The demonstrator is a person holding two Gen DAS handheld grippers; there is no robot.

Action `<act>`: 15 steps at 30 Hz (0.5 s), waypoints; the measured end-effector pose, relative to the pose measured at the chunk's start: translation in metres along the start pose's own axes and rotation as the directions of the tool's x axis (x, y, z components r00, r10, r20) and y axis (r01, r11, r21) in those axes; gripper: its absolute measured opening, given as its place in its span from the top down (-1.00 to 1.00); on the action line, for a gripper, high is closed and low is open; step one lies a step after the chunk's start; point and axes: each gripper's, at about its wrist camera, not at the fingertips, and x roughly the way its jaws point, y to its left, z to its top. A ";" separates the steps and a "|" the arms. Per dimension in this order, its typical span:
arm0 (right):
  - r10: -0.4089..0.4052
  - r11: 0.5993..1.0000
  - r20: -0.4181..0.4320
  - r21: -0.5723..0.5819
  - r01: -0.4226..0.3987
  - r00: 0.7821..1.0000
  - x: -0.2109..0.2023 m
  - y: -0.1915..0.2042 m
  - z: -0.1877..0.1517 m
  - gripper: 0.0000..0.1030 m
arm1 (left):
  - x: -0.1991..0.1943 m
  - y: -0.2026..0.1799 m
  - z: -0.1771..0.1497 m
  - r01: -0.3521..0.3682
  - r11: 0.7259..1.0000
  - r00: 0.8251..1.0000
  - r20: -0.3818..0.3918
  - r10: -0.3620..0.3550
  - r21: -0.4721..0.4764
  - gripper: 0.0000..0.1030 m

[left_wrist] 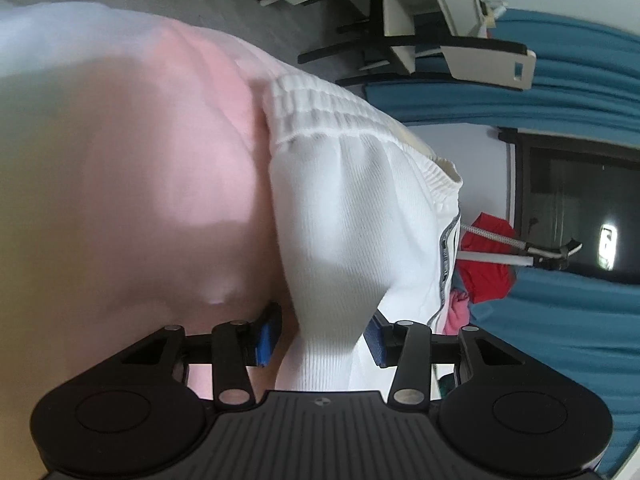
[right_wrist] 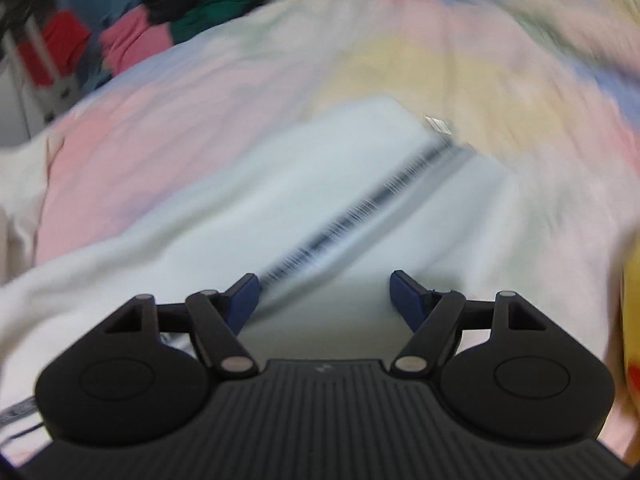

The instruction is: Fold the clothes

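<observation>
The shorts (left_wrist: 344, 208) run up between the pads of the left hand-held gripper (left_wrist: 320, 336), over the bedsheet (left_wrist: 140, 160). A clothes pile (right_wrist: 140, 36) sits behind at the far left (right wrist view), and the right hand-held gripper (right_wrist: 324, 300) hangs above the shorts.

Left gripper (left_wrist: 322, 334) clamped, rolled sideways — right gripper (right_wrist: 324, 300) spread wide, seemingly holding nothing, view blurred.

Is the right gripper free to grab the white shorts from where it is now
Probably yes. The right gripper is open and empty, with the white shorts spread on the bedspread right ahead of its fingers. Nothing lies between, though the view is blurred.
</observation>
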 end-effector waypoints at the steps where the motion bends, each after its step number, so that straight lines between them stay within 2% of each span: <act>1: 0.024 0.996 0.022 0.086 -0.026 0.999 -0.007 -0.015 0.000 -0.44 | -0.003 0.000 0.001 -0.001 1.000 1.000 0.002 0.001 -0.001 0.07; 2: 0.048 0.985 0.058 0.164 -0.057 0.997 -0.013 -0.027 0.001 -0.44 | -0.006 -0.001 0.001 -0.003 1.000 1.000 0.006 0.003 0.004 0.06; 4: 0.061 0.966 0.123 0.244 -0.090 0.991 -0.021 -0.037 0.007 -0.45 | -0.010 -0.002 0.002 -0.002 1.000 1.000 0.011 0.002 0.008 0.04; 7: 0.049 0.960 0.126 0.268 -0.082 0.991 -0.011 -0.027 0.022 -0.49 | -0.011 -0.004 0.001 -0.007 1.000 1.000 0.012 0.007 0.010 0.03; 11: 0.090 0.961 0.061 0.256 -0.103 0.994 0.020 0.011 0.046 -0.47 | 0.000 -0.007 -0.004 -0.027 0.999 1.000 0.010 0.027 0.034 0.04; 15: -0.005 0.979 0.001 0.202 0.005 1.000 0.065 0.056 0.072 -0.45 | 0.010 -0.011 -0.005 -0.034 0.998 0.999 0.044 0.032 0.052 0.06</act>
